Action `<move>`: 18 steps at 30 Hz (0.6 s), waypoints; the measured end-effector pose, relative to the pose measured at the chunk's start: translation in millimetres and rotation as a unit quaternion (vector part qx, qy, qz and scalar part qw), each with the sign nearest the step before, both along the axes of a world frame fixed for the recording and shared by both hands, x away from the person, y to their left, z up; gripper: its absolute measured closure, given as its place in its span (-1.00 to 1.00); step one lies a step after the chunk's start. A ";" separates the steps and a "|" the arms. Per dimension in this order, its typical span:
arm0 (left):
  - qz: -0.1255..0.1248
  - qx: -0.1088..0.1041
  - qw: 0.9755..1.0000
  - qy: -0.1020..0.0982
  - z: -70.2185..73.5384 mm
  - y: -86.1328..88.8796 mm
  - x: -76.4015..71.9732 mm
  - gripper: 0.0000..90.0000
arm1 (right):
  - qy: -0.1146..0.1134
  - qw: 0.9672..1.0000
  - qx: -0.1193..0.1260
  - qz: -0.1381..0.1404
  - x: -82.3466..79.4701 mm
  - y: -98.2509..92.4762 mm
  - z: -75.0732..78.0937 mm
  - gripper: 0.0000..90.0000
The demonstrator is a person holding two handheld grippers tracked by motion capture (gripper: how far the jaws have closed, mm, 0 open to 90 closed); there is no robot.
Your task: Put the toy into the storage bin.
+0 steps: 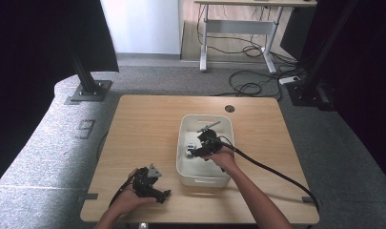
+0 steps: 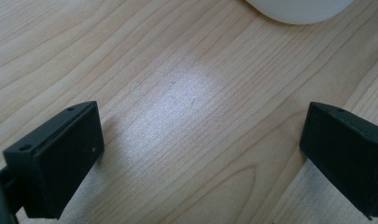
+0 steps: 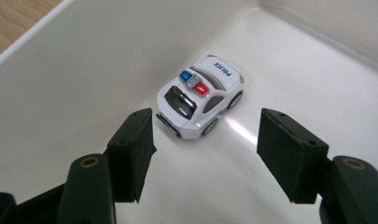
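Toy police car point(image 3: 201, 97): rests on the floor of the white bin point(image 1: 188, 125) near the counter's point(image 1: 143, 119) middle. My right hand-held gripper point(image 3: 205, 149) hangs wide over it, untouching. My left hand-held gripper point(image 2: 200, 140), wide, empty, sits by the near edge.

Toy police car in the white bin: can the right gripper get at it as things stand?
Probably yes. The right gripper is already down inside the white bin, jaws apart, with the toy police car just ahead of them on the bin floor. Nothing lies between. The car sits close to one wall, which may crowd one jaw.
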State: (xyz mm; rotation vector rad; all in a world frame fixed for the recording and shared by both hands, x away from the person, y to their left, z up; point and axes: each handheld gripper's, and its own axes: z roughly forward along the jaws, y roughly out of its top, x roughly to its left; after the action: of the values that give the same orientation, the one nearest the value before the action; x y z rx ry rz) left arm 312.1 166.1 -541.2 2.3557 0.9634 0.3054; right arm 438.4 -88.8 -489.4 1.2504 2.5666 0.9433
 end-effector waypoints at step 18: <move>0.002 0.000 1.000 -0.002 -0.1 0.2 -0.4 -1.00 | -0.069 0.998 -0.001 0.004 -23.1 -32.6 35.0 -0.23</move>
State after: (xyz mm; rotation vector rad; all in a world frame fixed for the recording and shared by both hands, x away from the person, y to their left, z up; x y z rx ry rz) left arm 311.7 166.2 -541.3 2.3529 0.9661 0.3102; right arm 415.3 -121.4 -454.4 1.1336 2.4677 0.9926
